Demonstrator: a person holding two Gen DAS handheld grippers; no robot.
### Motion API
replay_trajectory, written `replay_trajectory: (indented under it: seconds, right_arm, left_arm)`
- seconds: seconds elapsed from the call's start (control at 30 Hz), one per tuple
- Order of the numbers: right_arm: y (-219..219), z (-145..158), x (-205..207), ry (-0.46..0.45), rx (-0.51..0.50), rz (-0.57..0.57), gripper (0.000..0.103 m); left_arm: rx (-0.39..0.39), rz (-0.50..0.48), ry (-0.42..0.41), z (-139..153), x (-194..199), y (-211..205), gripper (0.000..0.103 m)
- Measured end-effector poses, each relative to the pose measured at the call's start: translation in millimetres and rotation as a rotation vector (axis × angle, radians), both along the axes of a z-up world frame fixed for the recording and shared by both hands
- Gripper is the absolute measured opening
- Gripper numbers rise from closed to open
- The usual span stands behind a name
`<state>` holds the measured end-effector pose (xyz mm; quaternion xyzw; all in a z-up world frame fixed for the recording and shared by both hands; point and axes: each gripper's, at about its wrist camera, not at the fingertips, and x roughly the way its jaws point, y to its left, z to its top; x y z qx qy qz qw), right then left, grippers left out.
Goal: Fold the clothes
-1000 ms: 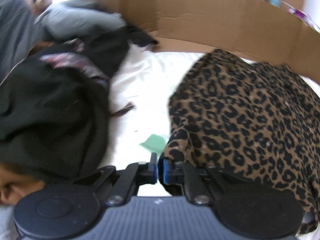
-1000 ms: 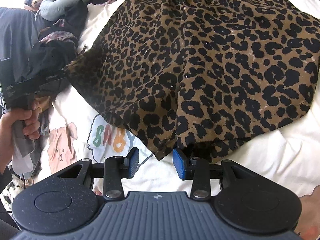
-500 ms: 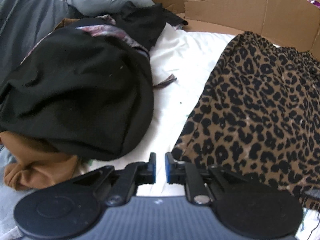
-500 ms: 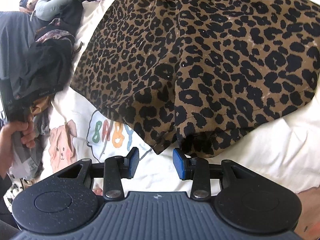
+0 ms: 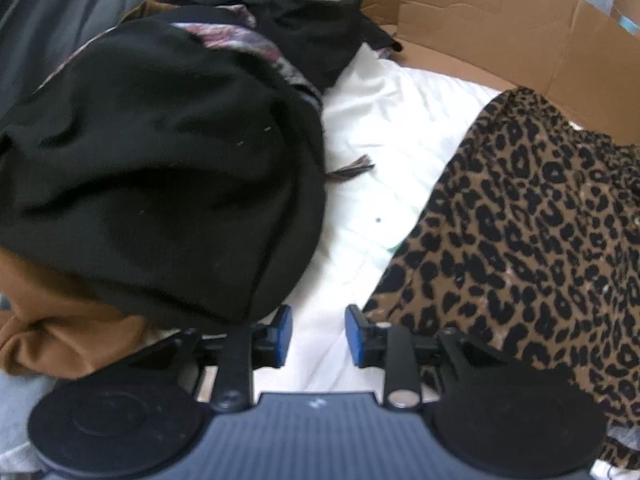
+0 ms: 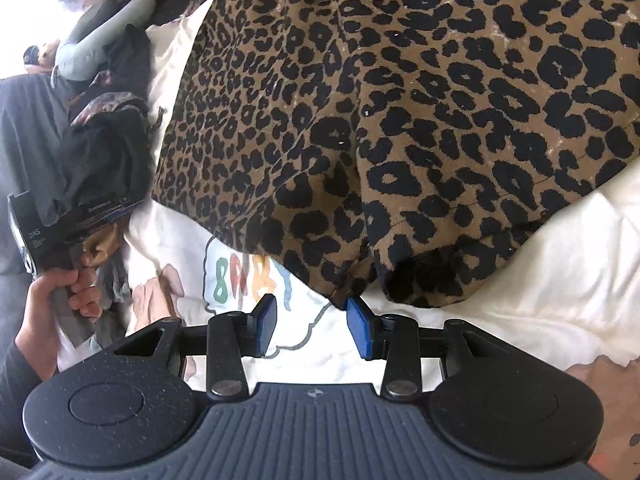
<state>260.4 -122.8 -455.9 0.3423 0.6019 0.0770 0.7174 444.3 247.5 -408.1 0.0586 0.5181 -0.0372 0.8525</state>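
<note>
A leopard-print garment lies spread on a white printed sheet. My left gripper is open, empty, low over the bare sheet between a black clothes heap and the garment's left edge. My right gripper is open too, with nothing between its blue pads; the garment's near hem hangs just beyond its right fingertip. In the right wrist view the left gripper's body shows at far left, held by a hand.
A pile of black clothes over a tan garment fills the left. A grey pillow and more dark clothes lie farther back. A cardboard wall runs along the far side. The sheet carries a coloured "BABY" print.
My left gripper let go of the leopard garment's corner, opened and swung left toward the black pile. The right gripper opened a little wider and moved closer to the hem.
</note>
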Motion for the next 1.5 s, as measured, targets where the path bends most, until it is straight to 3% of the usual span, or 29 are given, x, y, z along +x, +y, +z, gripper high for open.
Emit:
replay_trajectory:
  seconds: [0.13, 0.53, 0.73, 0.93, 1.0, 1.03, 1.07, 1.3, 1.5]
  right_arm:
    - [-3, -3, 2, 0.016, 0.018, -0.036, 0.05]
    - [-35, -19, -2, 0.088, 0.177, -0.255, 0.051]
    - [-38, -35, -2, 0.151, 0.2, -0.335, 0.051]
    - [-37, -55, -6, 0.19, 0.314, -0.407, 0.051]
    - [-38, -57, -9, 0.188, 0.308, -0.412, 0.037]
    - [-39, -57, -10, 0.187, 0.307, -0.411, 0.015]
    - [-39, -58, -11, 0.186, 0.305, -0.409, 0.005]
    - [-45, -50, -12, 0.152, 0.216, -0.369, 0.003]
    - [-51, -50, -13, 0.142, 0.152, -0.349, 0.003]
  left_arm:
    - [-0.019, -0.007, 0.003, -5, 5, -2, 0.04]
    - [-0.007, -0.012, 0.023, -27, 3, -4, 0.04]
    - [-0.024, -0.019, 0.013, -27, 2, -6, 0.04]
    - [-0.033, -0.031, 0.005, -24, -2, -6, 0.04]
    - [-0.041, -0.024, 0.008, -25, -2, -4, 0.04]
    - [-0.042, -0.022, 0.009, -25, -2, -4, 0.04]
    - [-0.038, -0.023, 0.008, -25, -2, -4, 0.04]
    - [-0.065, -0.011, 0.022, -30, -4, -7, 0.04]
    - [-0.056, -0.023, 0.011, -36, -5, -11, 0.049]
